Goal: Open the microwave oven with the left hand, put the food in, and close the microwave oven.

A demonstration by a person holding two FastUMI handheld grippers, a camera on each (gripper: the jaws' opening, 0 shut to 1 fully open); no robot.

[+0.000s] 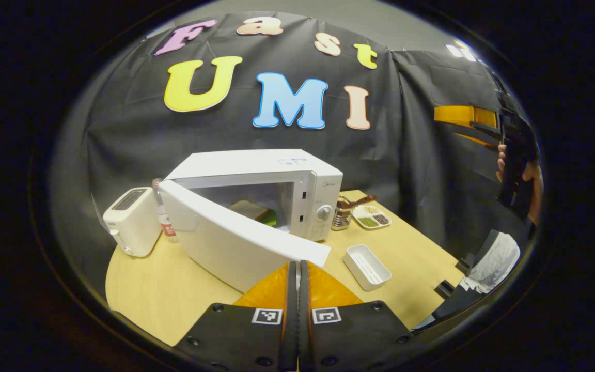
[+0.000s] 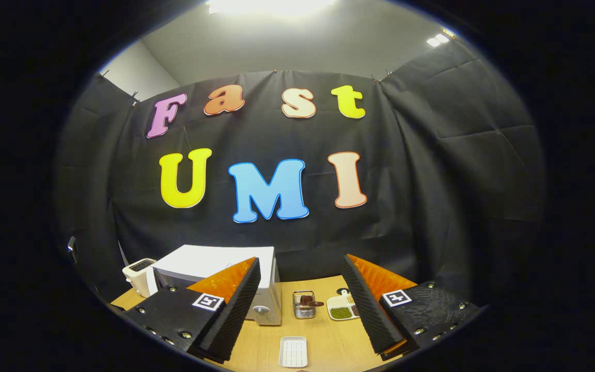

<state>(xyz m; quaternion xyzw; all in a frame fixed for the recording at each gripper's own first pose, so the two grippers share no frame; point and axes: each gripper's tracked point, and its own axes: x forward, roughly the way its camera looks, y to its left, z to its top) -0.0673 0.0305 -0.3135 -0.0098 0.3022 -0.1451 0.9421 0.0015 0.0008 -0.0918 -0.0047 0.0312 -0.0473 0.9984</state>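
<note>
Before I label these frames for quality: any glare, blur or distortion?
Left gripper view: sharp, evenly lit; fisheye bows the microwave door and table edge. Right gripper view: ceiling light blown out at the top; cloth wall curves toward the rim.

No readable text: small brand mark on the microwave oven [image 1: 323,182] front above its dial too tiny to make out, sticker on its top blurred, bottle [image 1: 163,217] label red but illegible, square black-white markers on the left gripper [image 1: 297,268] and the right gripper [image 2: 300,299] carry no letters.
</note>
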